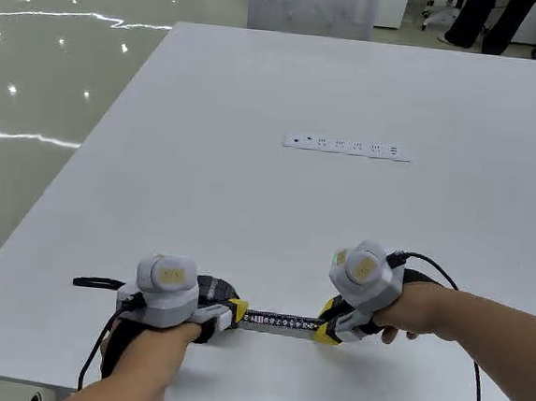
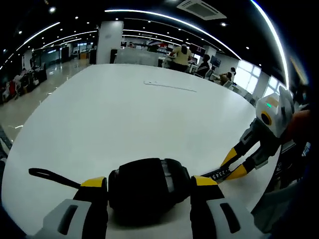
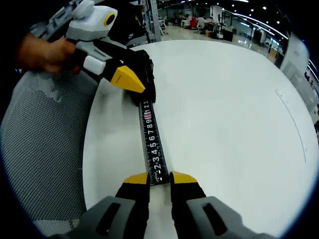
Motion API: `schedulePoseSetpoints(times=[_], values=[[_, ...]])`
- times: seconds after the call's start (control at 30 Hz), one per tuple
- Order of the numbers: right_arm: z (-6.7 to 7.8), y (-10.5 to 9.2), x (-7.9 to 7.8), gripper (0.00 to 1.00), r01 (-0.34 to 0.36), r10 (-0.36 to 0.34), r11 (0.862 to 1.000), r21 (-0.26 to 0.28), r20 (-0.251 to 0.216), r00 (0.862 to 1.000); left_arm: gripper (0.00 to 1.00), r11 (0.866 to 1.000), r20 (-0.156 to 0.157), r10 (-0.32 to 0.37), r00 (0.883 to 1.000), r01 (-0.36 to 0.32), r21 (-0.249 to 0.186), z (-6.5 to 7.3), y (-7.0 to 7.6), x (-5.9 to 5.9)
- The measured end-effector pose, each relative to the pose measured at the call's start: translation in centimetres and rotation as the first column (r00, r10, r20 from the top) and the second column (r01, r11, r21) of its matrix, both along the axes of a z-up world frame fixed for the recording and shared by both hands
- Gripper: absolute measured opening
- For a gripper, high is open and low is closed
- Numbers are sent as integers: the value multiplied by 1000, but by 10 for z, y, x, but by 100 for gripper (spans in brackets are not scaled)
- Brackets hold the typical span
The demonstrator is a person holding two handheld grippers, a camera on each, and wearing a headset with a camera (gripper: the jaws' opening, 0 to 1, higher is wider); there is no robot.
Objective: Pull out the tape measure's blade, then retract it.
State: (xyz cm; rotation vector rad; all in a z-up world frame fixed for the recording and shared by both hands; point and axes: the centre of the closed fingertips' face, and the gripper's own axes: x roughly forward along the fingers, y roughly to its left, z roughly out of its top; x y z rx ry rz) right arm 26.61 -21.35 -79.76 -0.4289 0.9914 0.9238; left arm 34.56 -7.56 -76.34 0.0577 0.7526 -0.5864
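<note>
- Black tape measure case [image 2: 149,194] sits on the white table [image 1: 250,190], on my side of the socket strip [image 1: 346,146] and well apart from it.
- My left gripper [image 2: 149,181] is clamped around the case.
- My right gripper [image 3: 159,178] pinches the tip of the blade [image 3: 151,139], which lies drawn out flat, roughly parallel to the socket strip.
- A wrist strap [image 2: 50,175] trails from the case.
</note>
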Motion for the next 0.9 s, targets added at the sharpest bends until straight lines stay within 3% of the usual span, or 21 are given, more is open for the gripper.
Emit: schedulePoseSetpoints(times=[0.27,0.47,0.53,0.9], values=[[-1,0,0,14,13,-13,1000,0,2,1000,63,999,2,21,1000,-21,47,-4,0,2],[-2,-1,2,14,22,-22,1000,1,8,1000,63,998,20,-4,1000,2,65,-5,1,3],[-1,-1,2,14,24,-24,1000,2,9,1000,62,997,8,-5,1000,4,74,-4,0,3],[0,1,0,14,22,-22,1000,5,17,1000,60,999,-23,-21,1000,22,28,-4,5,3]])
